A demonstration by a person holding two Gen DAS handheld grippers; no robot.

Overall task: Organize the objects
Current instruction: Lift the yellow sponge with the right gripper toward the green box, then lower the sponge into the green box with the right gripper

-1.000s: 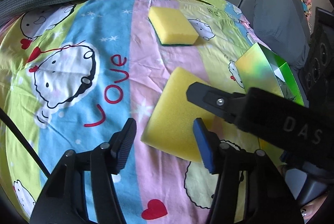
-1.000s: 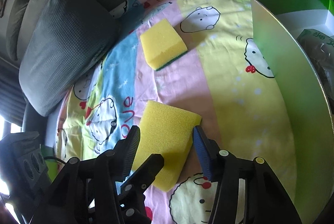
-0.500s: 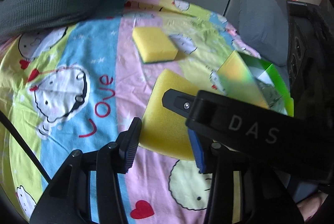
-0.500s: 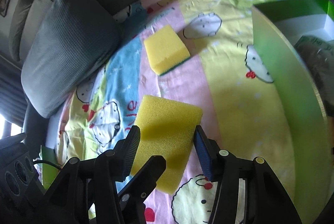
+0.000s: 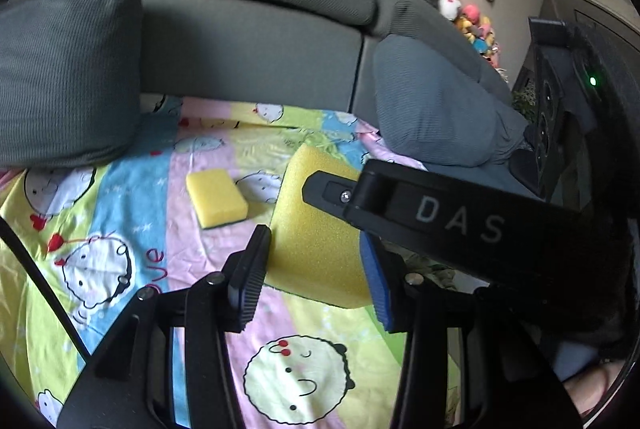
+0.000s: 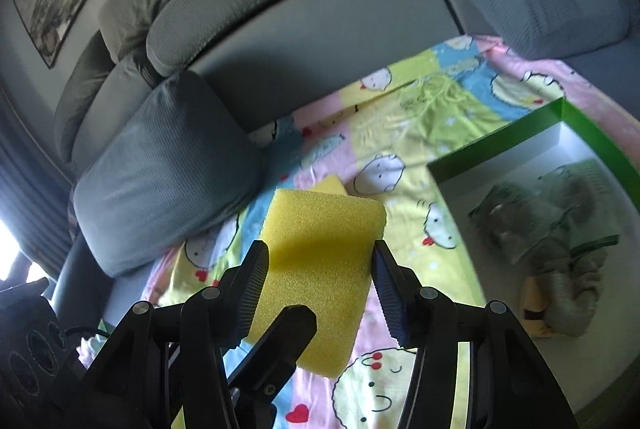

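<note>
**Ana:** Left wrist view first: the left gripper (image 5: 316, 261) has its jaws on either side of the large yellow foam sponge (image 5: 316, 249), black pad on one edge, blue pad on the other. They have just been closing, and both pads now press the foam.

**Ben:** And the right gripper (image 6: 320, 269) crosses from the right in that same view, reaching over the top of the sponge. From its own camera its jaws are clamped on the sponge's two side edges.

**Ana:** So both grippers hold one sponge, and it sits up off the colourful cartoon-print bedsheet (image 5: 132, 213).

**Ben:** Behind it, the small yellow sponge with a green scouring base (image 5: 216, 198) lies flat on the sheet, apart from the big one.

**Ana:** Right wrist view, off to the right: an open green cardboard box (image 6: 496, 145) resting on the sheet, with crumpled clear plastic packaging (image 6: 560, 205) inside. Grey cushion (image 6: 168, 169) to the left.
</note>
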